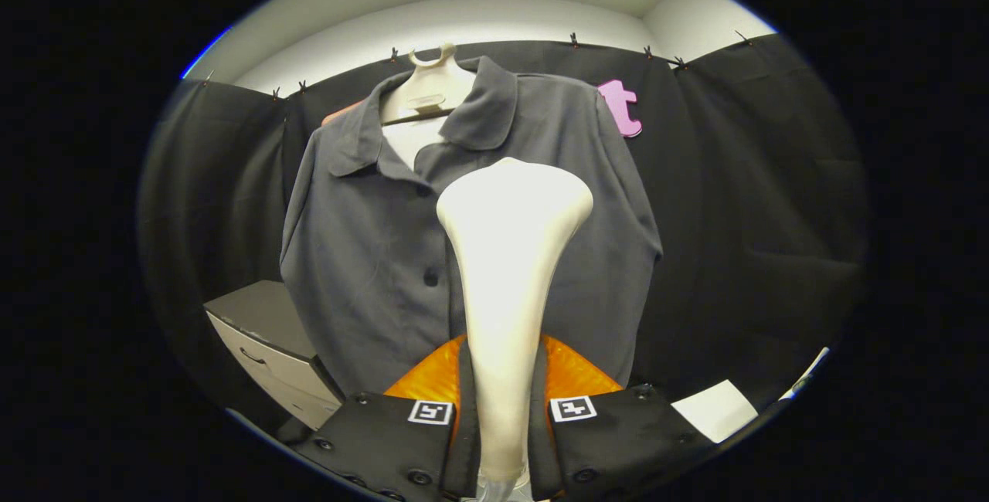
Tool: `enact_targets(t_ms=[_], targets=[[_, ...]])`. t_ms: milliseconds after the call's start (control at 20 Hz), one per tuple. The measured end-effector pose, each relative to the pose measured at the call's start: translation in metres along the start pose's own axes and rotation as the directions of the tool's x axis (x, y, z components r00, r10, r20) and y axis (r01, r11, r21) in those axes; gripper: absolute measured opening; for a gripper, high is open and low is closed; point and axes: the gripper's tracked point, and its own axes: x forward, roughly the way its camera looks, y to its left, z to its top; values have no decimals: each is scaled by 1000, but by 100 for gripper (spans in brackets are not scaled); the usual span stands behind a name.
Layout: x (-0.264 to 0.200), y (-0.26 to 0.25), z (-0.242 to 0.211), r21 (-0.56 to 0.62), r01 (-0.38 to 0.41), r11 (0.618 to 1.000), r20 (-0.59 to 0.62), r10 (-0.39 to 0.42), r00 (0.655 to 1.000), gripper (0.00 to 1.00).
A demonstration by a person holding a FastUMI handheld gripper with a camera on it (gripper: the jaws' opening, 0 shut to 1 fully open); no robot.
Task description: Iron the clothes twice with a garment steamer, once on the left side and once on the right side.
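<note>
The tool [501,409] clamps one steamer [506,255] before one grey shirt [363,255] on one hanger [427,89]

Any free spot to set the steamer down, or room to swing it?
Free: the flat top of the grey drawer cabinet, left of the dark grey button-up shirt, and the black cloth wall right of the shirt. Crowded: the middle, where the tongs clamp the cream garment steamer just before the shirt.

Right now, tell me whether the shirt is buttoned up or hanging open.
Mostly buttoned. The grey shirt hangs on its hanger with the placket closed; only the collar is open. The gripper is shut on the steamer.
</note>
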Motion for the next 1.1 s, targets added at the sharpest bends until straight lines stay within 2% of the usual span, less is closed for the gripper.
enact_targets(t_ms=[200, 400, 700, 1100], targets=[[5, -17, 37, -16, 22, 1000, 41, -21, 999, 32], [17, -25, 47, -14, 24, 1000, 62, -23, 998, 32], [46, -30, 35, -4, 21, 1000, 50, -21, 999, 32], [45, -37, -2, 5, 33, 999, 14, -33, 999, 32]])
